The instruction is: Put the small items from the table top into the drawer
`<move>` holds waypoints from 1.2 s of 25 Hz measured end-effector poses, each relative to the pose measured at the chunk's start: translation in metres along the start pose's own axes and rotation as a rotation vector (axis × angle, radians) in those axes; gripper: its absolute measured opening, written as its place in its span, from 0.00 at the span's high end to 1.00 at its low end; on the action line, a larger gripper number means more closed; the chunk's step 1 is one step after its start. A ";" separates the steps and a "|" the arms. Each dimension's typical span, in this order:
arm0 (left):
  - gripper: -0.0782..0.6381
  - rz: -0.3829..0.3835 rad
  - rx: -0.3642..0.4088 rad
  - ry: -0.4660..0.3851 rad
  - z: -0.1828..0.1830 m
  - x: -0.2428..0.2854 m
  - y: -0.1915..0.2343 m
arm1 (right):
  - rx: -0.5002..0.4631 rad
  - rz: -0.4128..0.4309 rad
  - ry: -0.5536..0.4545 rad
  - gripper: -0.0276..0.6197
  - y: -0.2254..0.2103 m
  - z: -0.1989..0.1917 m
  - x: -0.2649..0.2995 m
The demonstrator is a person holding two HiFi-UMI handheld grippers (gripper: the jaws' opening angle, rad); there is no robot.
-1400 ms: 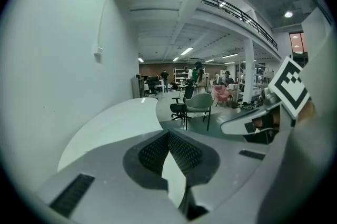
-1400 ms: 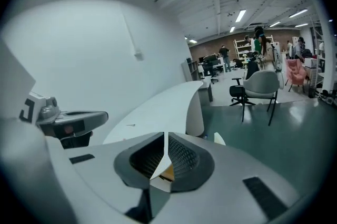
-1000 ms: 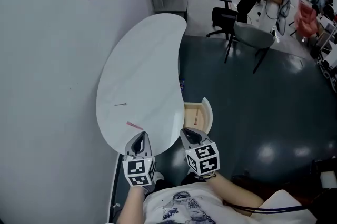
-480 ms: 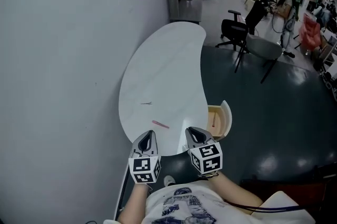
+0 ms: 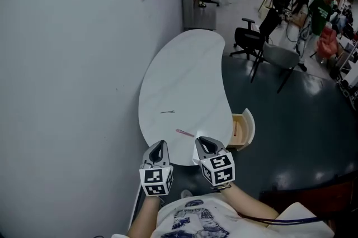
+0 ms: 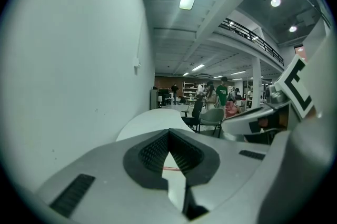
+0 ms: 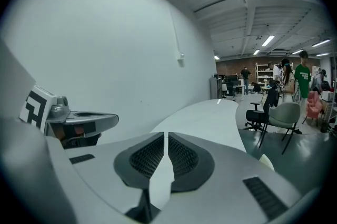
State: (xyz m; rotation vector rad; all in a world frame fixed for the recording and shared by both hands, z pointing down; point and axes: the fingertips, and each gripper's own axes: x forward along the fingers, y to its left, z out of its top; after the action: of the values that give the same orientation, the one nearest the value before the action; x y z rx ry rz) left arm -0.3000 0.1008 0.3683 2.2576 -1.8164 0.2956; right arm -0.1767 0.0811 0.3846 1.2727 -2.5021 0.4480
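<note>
- White and kidney-shaped, the table top fills the middle of the head view. Its rounded near end sits just ahead of both my tools at the bottom centre.
- My left gripper has its jaws pressed together at the tips with nothing between them.
- My right gripper shows only a hairline slit between its pads, and it is empty too. I judge I carry them closed and side by side because nothing is within reach to pinch yet.
- A thin pink stick lies flat on the table just beyond the two tools, a little nearer the right one.
- A smaller thin dark sliver lies further up and to the left, well apart from the stick.
- The pale wooden drawer with a rounded white front stands pulled out at the table's right edge, right of centre. Something slim seems to lie in it, too small to identify.
- With the drawer on that side, the pink stick looks like a job for my right tool, whose jaws must spread first.
- The top is smooth and bare, so such flat, thin things may be awkward to get hold of.
- A pale grey wall takes the left of the frame and a dark glossy floor the right.
- A black office chair and a grey chair stand past the table's far end, with people busy far off at upper right.
</note>
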 end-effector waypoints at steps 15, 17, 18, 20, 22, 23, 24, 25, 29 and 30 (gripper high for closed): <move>0.86 -0.017 -0.004 -0.007 -0.011 -0.006 0.026 | 0.001 -0.022 0.015 0.90 0.024 -0.008 0.014; 0.86 -0.018 0.003 -0.001 -0.014 -0.003 0.026 | 0.002 -0.025 0.018 0.90 0.022 -0.009 0.016; 0.86 -0.019 0.005 0.003 -0.015 -0.002 0.025 | 0.001 -0.024 0.020 0.90 0.021 -0.009 0.017; 0.86 -0.020 0.005 0.010 -0.017 0.002 0.025 | -0.004 -0.019 0.023 0.90 0.021 -0.008 0.018; 0.86 -0.014 0.002 0.014 -0.016 0.006 0.026 | -0.013 -0.009 0.026 0.90 0.019 -0.005 0.022; 0.86 -0.008 0.000 0.017 -0.016 0.009 0.027 | -0.017 -0.003 0.028 0.90 0.018 -0.004 0.025; 0.86 -0.003 -0.002 0.020 -0.017 0.013 0.029 | -0.020 0.002 0.031 0.90 0.017 -0.004 0.029; 0.86 0.003 -0.004 0.024 -0.017 0.017 0.030 | -0.022 0.008 0.034 0.90 0.015 -0.003 0.033; 0.86 0.031 -0.007 0.043 -0.019 0.038 0.038 | -0.023 0.038 0.053 0.90 0.002 -0.003 0.059; 0.86 0.043 -0.005 0.049 -0.019 0.044 0.041 | -0.024 0.050 0.060 0.90 -0.002 -0.003 0.067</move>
State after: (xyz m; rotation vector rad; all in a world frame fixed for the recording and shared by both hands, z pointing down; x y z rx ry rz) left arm -0.3307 0.0571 0.4020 2.1898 -1.8408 0.3507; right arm -0.2125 0.0329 0.4138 1.1729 -2.4858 0.4599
